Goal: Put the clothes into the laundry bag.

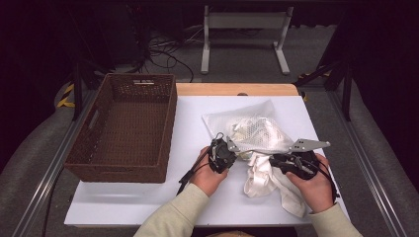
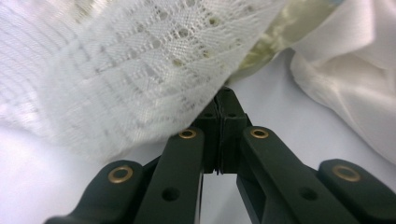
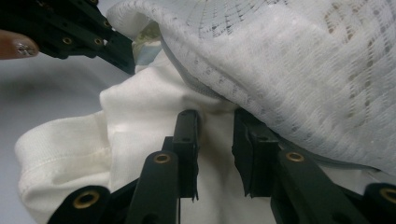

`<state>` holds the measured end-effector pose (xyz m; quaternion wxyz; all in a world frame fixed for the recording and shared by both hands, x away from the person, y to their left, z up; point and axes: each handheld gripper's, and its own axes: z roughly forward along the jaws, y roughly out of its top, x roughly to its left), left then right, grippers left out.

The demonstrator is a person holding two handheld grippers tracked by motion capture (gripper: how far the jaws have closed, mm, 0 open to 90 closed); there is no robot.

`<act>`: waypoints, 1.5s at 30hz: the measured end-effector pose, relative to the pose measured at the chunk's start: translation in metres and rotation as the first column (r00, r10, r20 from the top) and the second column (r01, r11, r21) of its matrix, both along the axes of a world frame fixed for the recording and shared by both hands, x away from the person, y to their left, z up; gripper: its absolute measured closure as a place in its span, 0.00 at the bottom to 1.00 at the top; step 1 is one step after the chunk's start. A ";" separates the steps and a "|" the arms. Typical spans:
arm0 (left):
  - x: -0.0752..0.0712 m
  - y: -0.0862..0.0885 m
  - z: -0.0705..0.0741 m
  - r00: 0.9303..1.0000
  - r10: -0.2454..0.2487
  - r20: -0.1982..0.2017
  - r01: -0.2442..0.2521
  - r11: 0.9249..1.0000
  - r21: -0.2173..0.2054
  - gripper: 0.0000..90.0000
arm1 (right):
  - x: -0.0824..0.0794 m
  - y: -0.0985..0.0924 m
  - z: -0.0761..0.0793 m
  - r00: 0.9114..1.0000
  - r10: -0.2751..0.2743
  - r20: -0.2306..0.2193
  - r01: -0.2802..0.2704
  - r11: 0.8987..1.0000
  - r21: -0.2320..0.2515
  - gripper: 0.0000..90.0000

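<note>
From the high view I have a white table point(image 1: 148, 202) with a brown wicker basket point(image 1: 126, 126) on its left part, the basket's left wall at the table's left edge. The work sits right of centre: a white mesh laundry bag point(image 1: 252, 128) lies with a white garment point(image 1: 262, 180) spilling out of it toward my side. Between basket and bag there is a bare strip of table, and more bare table along the near edge on the left. The garment's lower end reaches close to the near right corner, so there is little margin there.

My left gripper point(image 1: 228, 148) sits at the bag's near left edge. In the left gripper view its jaws are pressed together, tips right at the mesh bag point(image 2: 140, 60) where the mesh meets a pale yellowish fabric point(image 2: 275, 37); I cannot tell whether a thread or hem is pinched between them.

My right gripper point(image 1: 276, 159) lies on the garment, just below the bag's mouth. In the right gripper view point(image 3: 215, 135) its jaws stand partly apart with the white garment point(image 3: 140, 121) bunched between them under the bag's zipper edge point(image 3: 187, 79); I cannot tell whether the pads press the cloth. The left gripper point(image 3: 116, 46) shows at upper left there.
</note>
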<state>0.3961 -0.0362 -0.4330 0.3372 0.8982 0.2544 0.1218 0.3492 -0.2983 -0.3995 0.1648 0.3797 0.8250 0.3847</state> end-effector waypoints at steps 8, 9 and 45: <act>0.003 -0.005 -0.007 1.000 0.022 -0.010 -0.021 0.999 0.035 0.72 | 0.000 -0.001 0.000 1.000 0.001 0.000 -0.001 1.000 0.006 0.79; 0.003 -0.005 -0.007 1.000 0.022 -0.010 -0.021 0.999 0.035 0.66 | 0.000 -0.001 0.000 1.000 0.001 0.000 -0.001 1.000 0.006 0.79; -0.051 0.030 0.011 0.996 -0.084 -0.003 0.084 0.995 0.055 1.00 | -0.001 0.002 0.001 1.000 -0.009 0.008 0.009 1.000 0.013 0.79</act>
